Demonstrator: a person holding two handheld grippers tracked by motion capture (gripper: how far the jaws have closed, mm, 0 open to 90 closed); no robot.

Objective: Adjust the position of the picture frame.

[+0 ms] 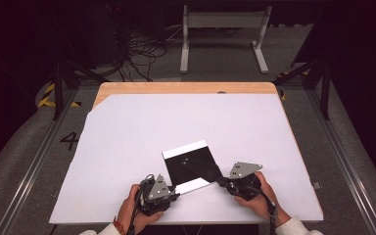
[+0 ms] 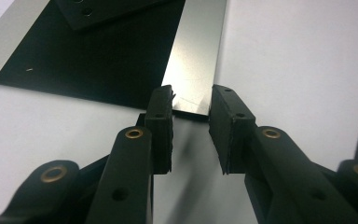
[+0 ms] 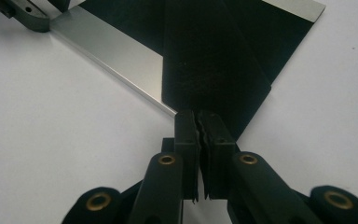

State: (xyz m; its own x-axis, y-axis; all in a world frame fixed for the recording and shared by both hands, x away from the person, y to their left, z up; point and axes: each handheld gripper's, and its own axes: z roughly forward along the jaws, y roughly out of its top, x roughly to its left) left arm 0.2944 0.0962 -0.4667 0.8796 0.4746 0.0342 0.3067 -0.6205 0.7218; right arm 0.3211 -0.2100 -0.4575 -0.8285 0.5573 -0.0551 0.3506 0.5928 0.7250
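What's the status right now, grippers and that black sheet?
Left gripper open, jaws astride the silver edge strip. Right gripper shut on the folded corner of the black sheet. White table, nothing in the way.

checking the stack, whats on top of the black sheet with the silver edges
A black flap lies folded across the black sheet, its corner pinched by the right gripper. The sheet under the flap is hidden. The left gripper stands open at a silver edge.
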